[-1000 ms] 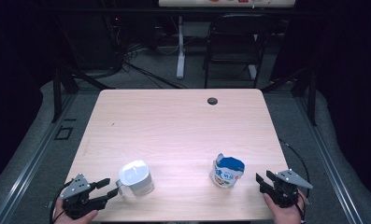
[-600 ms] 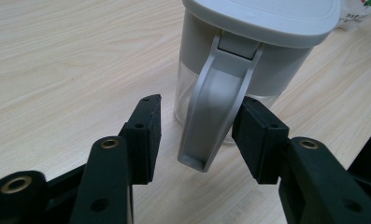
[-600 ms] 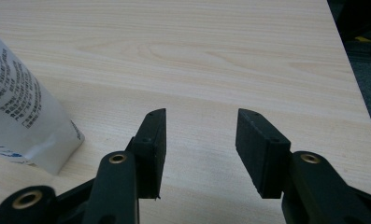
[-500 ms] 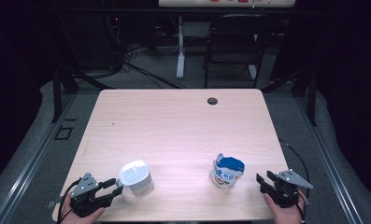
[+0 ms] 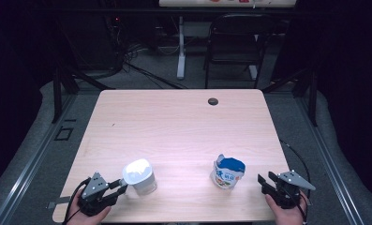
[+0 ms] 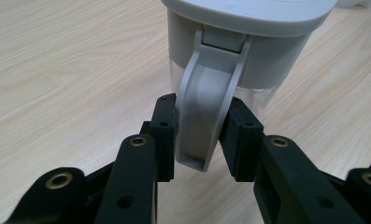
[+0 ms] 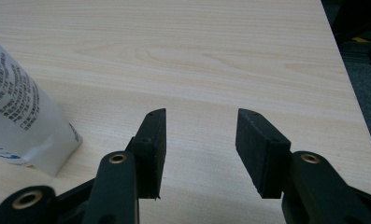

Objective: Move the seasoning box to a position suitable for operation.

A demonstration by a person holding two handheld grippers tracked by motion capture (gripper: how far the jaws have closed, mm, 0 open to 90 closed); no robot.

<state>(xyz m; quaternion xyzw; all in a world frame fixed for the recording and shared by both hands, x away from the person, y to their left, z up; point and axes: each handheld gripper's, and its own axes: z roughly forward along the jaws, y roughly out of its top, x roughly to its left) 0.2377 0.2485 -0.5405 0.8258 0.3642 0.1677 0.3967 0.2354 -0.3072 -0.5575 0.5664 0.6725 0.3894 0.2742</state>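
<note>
Two containers on the surface (image 5: 183, 122), both upright. White lidded jug (image 5: 139, 176) with a clear lower body and a grey handle (image 6: 206, 116) sits at about 7 o'clock of the surface, near the front edge. Lid is on; can't tell what's inside. Blue-and-white pouch (image 5: 228, 171) stands at about 5 o'clock, top torn open; contents not visible from above.

Left gripper (image 5: 120, 187) is at the jug's 8 o'clock side. Its jaws have just been closing with the jug handle between them; in the left gripper view both pads now sit against the sides of the handle, so it's clamped on the handle, jaws roughly half apart.

Right gripper (image 5: 264, 180) is at the pouch's 3 o'clock, close beside it but not touching. Jaws stand apart, about half open, nothing between them, bare surface under them. In the right gripper view the pouch sits at 9 o'clock, clear of the near jaw.

Count: one jug, one pouch, two grippers, one dark grommet hole (image 5: 213, 101) at 12 o'clock of the surface.
</note>
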